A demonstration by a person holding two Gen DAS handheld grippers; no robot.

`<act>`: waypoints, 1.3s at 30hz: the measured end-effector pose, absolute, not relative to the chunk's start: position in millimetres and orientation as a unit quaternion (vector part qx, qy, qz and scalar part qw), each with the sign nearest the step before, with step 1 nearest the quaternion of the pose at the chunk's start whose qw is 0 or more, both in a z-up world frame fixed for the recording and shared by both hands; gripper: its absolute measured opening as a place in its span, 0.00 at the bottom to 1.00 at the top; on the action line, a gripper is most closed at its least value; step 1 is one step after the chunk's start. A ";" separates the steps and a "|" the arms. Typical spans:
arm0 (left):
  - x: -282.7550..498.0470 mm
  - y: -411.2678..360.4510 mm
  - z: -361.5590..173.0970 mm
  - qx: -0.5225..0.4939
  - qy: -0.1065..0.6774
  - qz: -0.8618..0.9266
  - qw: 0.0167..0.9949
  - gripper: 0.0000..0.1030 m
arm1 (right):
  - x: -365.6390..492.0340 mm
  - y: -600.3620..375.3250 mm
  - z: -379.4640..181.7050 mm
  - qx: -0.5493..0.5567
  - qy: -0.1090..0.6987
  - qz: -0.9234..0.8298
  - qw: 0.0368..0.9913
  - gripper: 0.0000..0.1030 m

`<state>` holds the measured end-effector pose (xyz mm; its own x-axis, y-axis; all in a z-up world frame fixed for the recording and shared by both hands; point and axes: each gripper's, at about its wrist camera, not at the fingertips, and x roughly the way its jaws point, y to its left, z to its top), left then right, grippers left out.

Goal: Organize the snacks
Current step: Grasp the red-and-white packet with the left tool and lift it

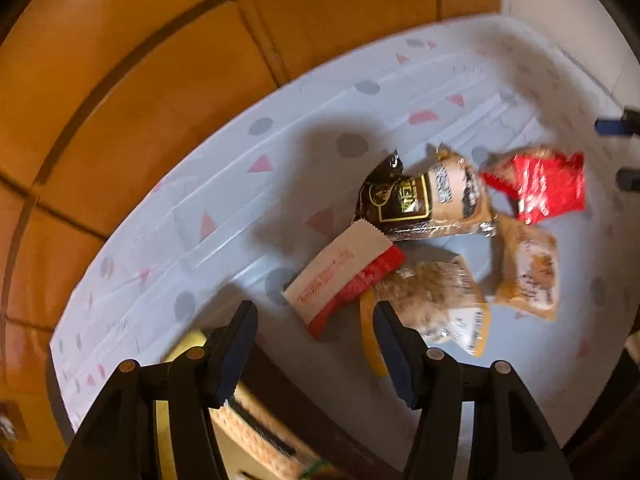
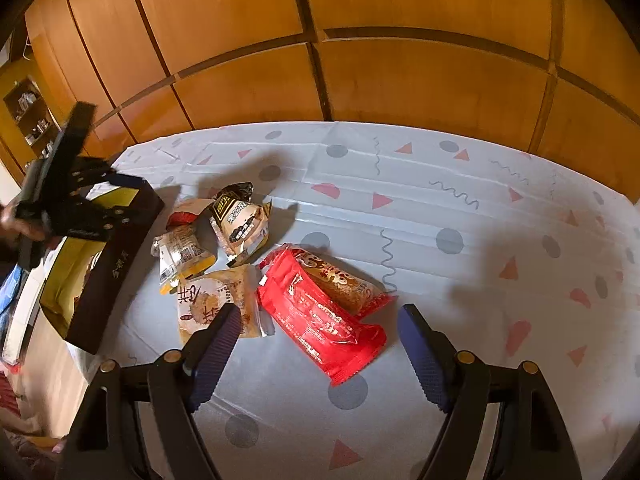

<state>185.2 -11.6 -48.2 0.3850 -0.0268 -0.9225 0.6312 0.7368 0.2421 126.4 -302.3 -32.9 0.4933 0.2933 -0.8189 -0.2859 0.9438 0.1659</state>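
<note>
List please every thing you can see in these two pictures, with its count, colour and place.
snack packets: about six, red, brown and tan, piled mid-table
red packet: one, red, nearest the right gripper
box: one, dark outside, yellow inside, open, left table edge
tablecloth: one, white with grey dots and pink triangles, over the table
wall panels: several, orange-brown wood, behind the table
left gripper: one, black, open, empty, above box and packets
right gripper: one, black with blue pads, open, over the red packet
</note>
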 end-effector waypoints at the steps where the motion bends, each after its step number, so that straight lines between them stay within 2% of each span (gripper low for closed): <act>1: 188.2 -13.8 -51.9 0.300 0.516 -0.215 0.773 0.59 | 126.8 -301.5 -33.7 0.003 0.476 0.169 0.863 0.78; 10: 220.1 -24.4 -81.7 0.287 0.553 -0.243 0.743 0.59 | 128.4 -300.7 -33.3 0.002 0.473 0.168 0.865 0.78; 13: 222.0 -24.3 -85.3 0.261 0.565 -0.247 0.743 0.55 | 129.8 -301.6 -33.0 0.006 0.473 0.166 0.865 0.78; 14: 220.4 -25.7 -86.0 0.268 0.560 -0.237 0.747 0.48 | 130.2 -301.8 -32.9 0.006 0.472 0.165 0.866 0.78; 16: 217.0 -25.5 -85.7 0.267 0.554 -0.230 0.754 0.44 | 130.4 -301.9 -32.3 0.007 0.471 0.164 0.867 0.78; 18: 214.1 -22.5 -84.1 0.259 0.549 -0.218 0.764 0.35 | 130.0 -302.0 -30.9 0.007 0.469 0.163 0.868 0.78; 26: 191.8 5.9 -58.8 0.155 0.529 -0.189 0.813 0.16 | 130.8 -310.2 -28.9 0.016 0.465 0.143 0.873 0.78; 33: 141.4 2.4 -20.7 0.133 0.486 -0.204 0.839 0.16 | 133.5 -316.3 -31.1 0.018 0.470 0.122 0.874 0.78; 39: 99.6 -9.8 -11.1 0.029 0.498 -0.291 0.816 0.16 | 133.5 -318.2 -31.8 0.015 0.471 0.116 0.875 0.78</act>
<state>99.6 -9.8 -11.1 0.3346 -0.4472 -0.8295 0.5045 0.8285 -0.2431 133.5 -318.2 -31.8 0.5301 0.2171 -0.8197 -0.1881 0.9727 0.1360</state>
